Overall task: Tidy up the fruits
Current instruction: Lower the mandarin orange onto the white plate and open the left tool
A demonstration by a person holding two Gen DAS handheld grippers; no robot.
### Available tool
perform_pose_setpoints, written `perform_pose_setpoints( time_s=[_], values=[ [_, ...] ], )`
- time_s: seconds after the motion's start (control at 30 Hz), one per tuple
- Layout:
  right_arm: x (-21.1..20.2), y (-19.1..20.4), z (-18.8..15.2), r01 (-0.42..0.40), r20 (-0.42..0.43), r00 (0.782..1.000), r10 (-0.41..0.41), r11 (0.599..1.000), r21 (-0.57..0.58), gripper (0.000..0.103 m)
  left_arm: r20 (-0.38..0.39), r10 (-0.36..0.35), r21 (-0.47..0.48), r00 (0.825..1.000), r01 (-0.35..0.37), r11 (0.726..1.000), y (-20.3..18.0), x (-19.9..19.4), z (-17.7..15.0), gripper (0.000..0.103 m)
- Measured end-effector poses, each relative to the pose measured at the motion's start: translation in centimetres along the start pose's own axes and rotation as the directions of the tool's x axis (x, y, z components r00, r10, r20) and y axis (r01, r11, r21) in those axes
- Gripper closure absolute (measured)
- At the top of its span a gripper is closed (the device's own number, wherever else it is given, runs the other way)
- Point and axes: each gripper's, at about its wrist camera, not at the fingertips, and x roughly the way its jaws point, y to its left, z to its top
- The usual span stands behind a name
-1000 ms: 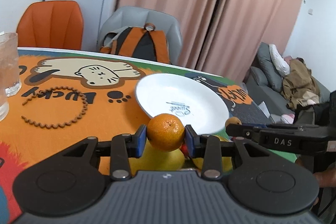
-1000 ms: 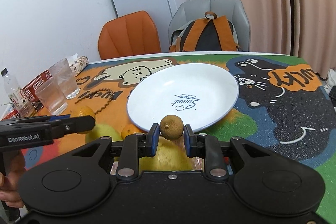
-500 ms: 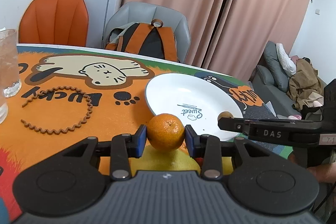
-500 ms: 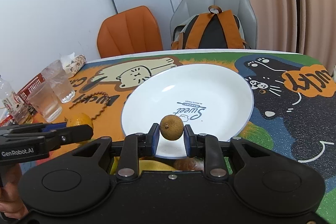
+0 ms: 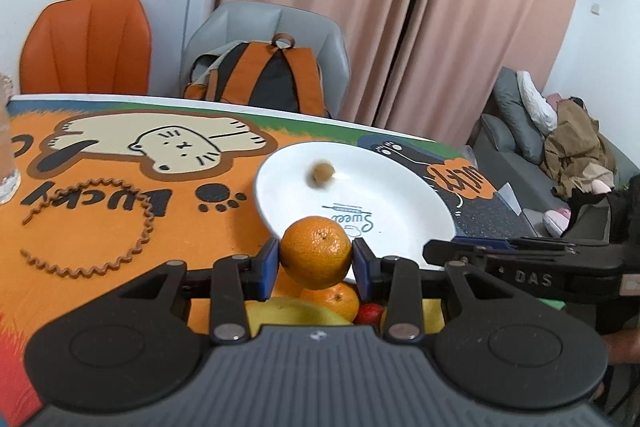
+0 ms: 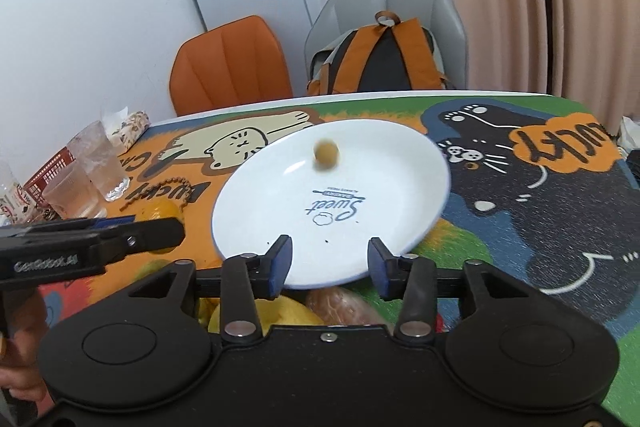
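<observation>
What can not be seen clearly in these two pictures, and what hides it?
- Small brown round fruit on the white round plate: motion-blurred in both views, so whether it rests or rolls is unclear.
- Yellow and orange fruits near the plate's front rim: mostly hidden by the open right gripper body.
- Fruits under the orange mandarin: covered by the left gripper.
- Clear glass: cut off by the left wrist view's edge.

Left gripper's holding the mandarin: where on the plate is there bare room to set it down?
The plate is bare around the printed logo and out to its right rim. The small brown fruit, blurred, sits near the far rim. Fruit crowds the plate's near edge, under the mandarin.
</observation>
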Motion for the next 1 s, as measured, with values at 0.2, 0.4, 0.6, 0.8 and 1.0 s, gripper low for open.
perform_pose_setpoints(
  time_s=[0.2, 0.4, 0.6, 0.8, 1.0],
  values=[
    [-1.5, -0.9, -0.4, 0.023, 0.015, 1.0, -0.023, 1.0, 0.018, 0.057, 0.0, -0.013, 0.028, 1.0, 0.013, 1.0, -1.0, 1.1, 0.7, 0.066],
    [-3.1, -1.6, -0.7, 0.054, 0.04, 0.998, -0.055, 0.998, 0.031, 0.053, -0.007, -0.035, 0.052, 0.999, 0.035, 0.998, -2.2, 2.3, 1.6, 0.066],
    [-4.2, -2.7, -1.5, 0.085, 0.047, 0.995, -0.088, 0.994, 0.062, 0.051, -0.023, -0.044, 0.071, 0.999, 0.046, 0.996, -2.8, 3.7, 1.9, 0.066],
    [-4.6, -3.3, -1.9, 0.125, 0.046, 0.991, -0.129, 0.989, 0.08, 0.049, -0.049, -0.06, 0.049, 0.997, 0.063, 0.997, -2.7, 5.0, 1.9, 0.066],
    [-5.3, -3.8, -2.2, 0.146, 0.062, 0.986, -0.153, 0.984, 0.102, 0.047, -0.094, -0.064, 0.052, 0.994, 0.069, 0.996, -2.9, 6.1, 1.7, 0.065]
  ],
)
